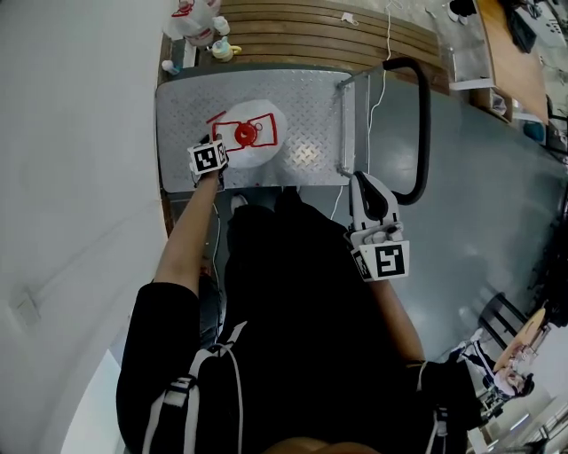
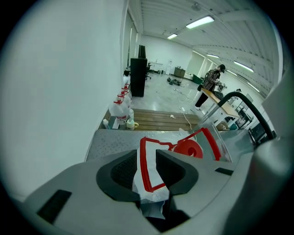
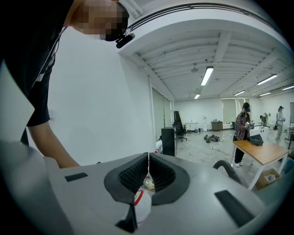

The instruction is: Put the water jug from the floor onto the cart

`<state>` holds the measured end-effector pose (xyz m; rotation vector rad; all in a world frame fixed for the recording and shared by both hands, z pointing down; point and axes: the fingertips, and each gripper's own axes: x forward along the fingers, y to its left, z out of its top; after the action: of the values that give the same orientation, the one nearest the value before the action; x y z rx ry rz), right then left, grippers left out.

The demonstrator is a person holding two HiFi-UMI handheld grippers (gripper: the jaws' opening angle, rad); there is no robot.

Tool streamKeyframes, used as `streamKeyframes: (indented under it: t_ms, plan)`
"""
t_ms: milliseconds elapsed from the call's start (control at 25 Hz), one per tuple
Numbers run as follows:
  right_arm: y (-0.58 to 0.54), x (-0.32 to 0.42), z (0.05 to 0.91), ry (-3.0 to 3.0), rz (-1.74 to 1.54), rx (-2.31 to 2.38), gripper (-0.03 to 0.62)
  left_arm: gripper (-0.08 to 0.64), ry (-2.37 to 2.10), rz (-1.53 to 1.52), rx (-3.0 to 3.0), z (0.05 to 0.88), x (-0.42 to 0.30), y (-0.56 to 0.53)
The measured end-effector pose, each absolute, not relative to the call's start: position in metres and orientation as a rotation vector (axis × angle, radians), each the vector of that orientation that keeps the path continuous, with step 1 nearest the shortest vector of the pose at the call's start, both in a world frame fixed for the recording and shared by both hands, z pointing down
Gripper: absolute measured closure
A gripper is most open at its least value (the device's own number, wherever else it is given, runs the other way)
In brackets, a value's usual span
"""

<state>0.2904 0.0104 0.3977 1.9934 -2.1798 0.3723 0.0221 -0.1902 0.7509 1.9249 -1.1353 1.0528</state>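
The water jug [image 1: 253, 142], clear with a red cap [image 2: 188, 149] and a red wire handle [image 2: 143, 167], stands on the cart's metal deck [image 1: 302, 97]. My left gripper [image 1: 222, 152] is over the jug's near left side and points steeply down. Its jaws straddle the red handle with a gap on either side, so it is open [image 2: 147, 167]. My right gripper [image 1: 371, 199] hangs beside the cart's near right corner, below the black push handle [image 1: 424, 115]. It is shut with nothing between the pads [image 3: 148, 172].
A wooden pallet [image 1: 337, 35] lies behind the cart, with more jugs [image 1: 195, 18] and small bottles at its left end. A white wall [image 1: 71, 133] runs along the left. People stand at a table [image 3: 259, 153] far off.
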Motion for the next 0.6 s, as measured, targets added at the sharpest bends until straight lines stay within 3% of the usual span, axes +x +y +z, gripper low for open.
streamKeyframes:
  t_ms: [360,480,600]
  plan:
    - [-0.021,0.291,0.377,-2.259,0.344,2.03,0.572,0.444,-1.117,0.762,2.251,0.614,0.072,-0.151]
    - [-0.032,0.28,0.36,-2.3,0.305,2.004,0.572,0.538,-1.151,0.673,2.295,0.563,0.077,-0.131]
    - [-0.042,0.266,0.34,-2.351,0.223,1.98,0.572,0.541,-1.166,0.487,2.398,0.505,0.088,-0.122]
